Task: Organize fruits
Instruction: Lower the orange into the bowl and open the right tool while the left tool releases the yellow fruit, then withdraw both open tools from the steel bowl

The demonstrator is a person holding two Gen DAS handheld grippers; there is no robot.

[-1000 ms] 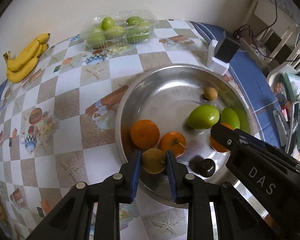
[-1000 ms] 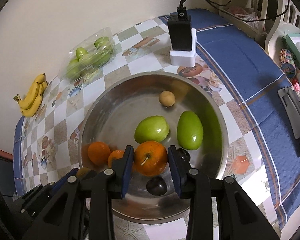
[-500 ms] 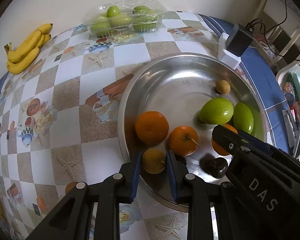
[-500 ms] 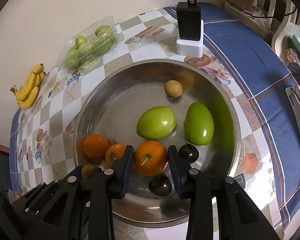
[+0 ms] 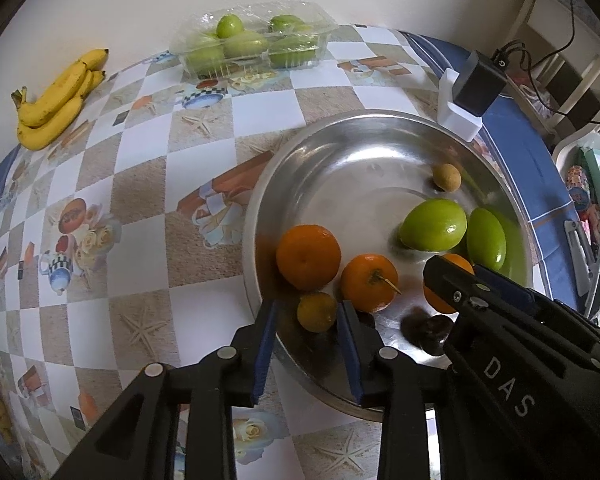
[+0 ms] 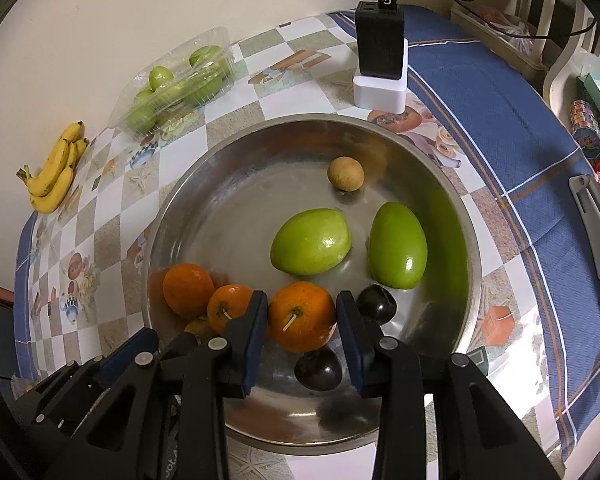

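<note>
Left tongs opening, small yellowish citrus loose between them, resting at the steel bowl near rim. We judge it light, firm, prone to roll; take it across its middle. Right tongs clamp the orange.

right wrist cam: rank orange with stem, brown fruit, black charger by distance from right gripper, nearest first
1. Orange with stem: between the right gripper fingers.
2. Brown fruit: far side of bowl.
3. Black charger: beyond the bowl, on its white base.
</note>
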